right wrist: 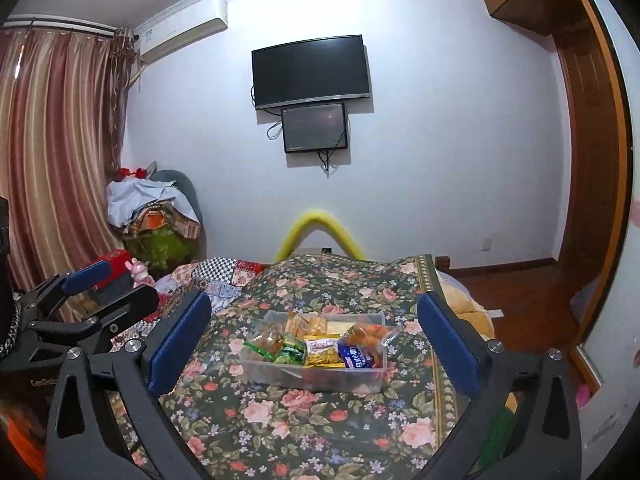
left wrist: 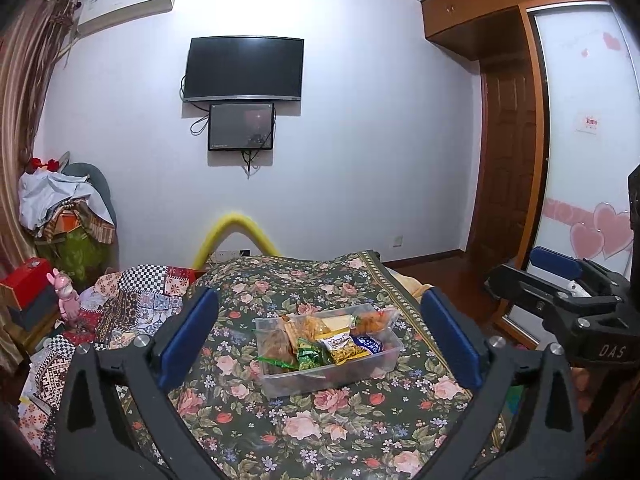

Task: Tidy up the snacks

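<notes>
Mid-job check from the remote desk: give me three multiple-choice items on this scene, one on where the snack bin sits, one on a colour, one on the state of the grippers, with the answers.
1. Where is the clear plastic bin?
A. On the floral bedspread
B. On the wooden floor
C. On top of the wardrobe

2. What colour are the gripper pads?
A. Red
B. Blue
C. White

3. How do the left gripper and right gripper stand?
A. Both shut on a packet
B. Left shut, right open
C. Both open, holding nothing

Answers: 1 A, the bin rests on the flowered cover; 2 B, the pads inside the fingers are blue; 3 C, each view shows its fingers spread wide with only the bin beyond them.
</notes>
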